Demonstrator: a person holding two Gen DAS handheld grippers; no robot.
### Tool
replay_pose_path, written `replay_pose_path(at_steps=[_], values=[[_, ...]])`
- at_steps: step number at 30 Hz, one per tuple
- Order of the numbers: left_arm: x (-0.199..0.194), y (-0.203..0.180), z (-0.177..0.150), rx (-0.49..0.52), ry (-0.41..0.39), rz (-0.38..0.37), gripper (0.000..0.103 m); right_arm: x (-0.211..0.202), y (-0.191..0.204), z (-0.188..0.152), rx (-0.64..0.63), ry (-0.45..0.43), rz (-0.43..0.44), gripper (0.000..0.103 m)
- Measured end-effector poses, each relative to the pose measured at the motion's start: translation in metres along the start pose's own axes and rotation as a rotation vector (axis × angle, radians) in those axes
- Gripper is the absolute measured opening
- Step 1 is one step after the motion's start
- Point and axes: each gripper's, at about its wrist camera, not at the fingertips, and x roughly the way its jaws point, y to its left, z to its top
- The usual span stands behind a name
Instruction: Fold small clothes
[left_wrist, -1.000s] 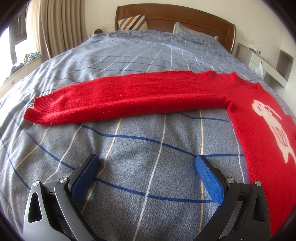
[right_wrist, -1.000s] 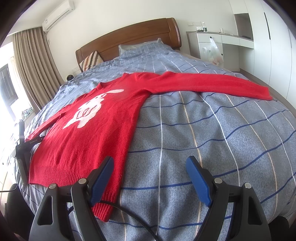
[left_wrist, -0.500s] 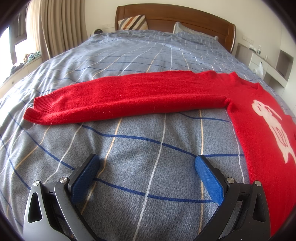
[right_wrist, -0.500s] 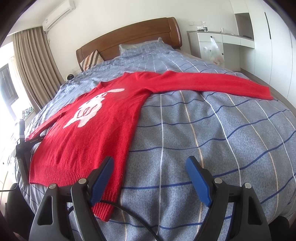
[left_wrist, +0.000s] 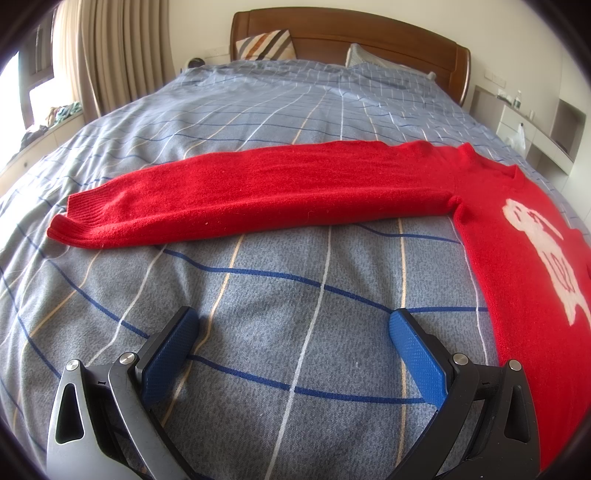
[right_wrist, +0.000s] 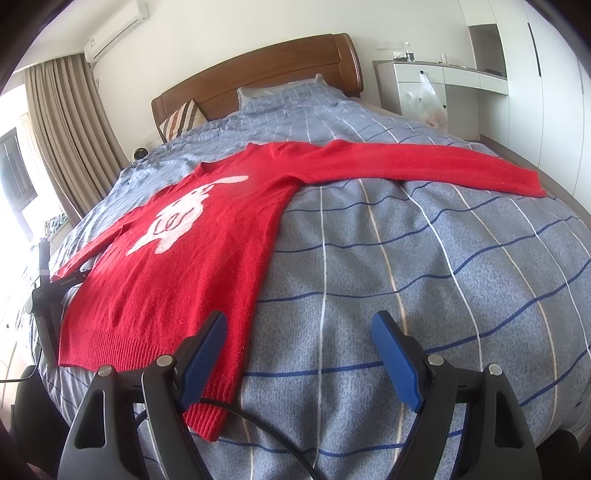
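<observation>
Checked bedspread (left_wrist: 295, 258), one red sweater (right_wrist: 177, 266) spread flat, perhaps two pillows (left_wrist: 264, 44)

sweater (left_wrist: 280, 188): red knitted wool-like cloth, fuzzy and matt, with ribbed cuff and hem
bed cover (left_wrist: 295, 266): grey-blue woven cloth, matt, slightly grainy
headboard (left_wrist: 351, 35): brown wood, smooth, a little glossy
left gripper (left_wrist: 293, 334): blue pads finely textured and matt; black matt frame, shiny metal pins
curtain (right_wrist: 70, 125): beige cloth, matt

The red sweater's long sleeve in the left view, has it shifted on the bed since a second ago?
No. The sleeve crosses the same blue and white lines of the checked duvet as before.
</observation>
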Motion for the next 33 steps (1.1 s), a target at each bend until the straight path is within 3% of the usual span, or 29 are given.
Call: replay_pose_path(at_steps=[33], values=[[-0.0001, 0.0000, 0.0001, 0.000, 0.000, 0.000, 0.103, 0.0027, -0.0023, -0.0003, 0.004, 0.007, 0.010, 0.080]])
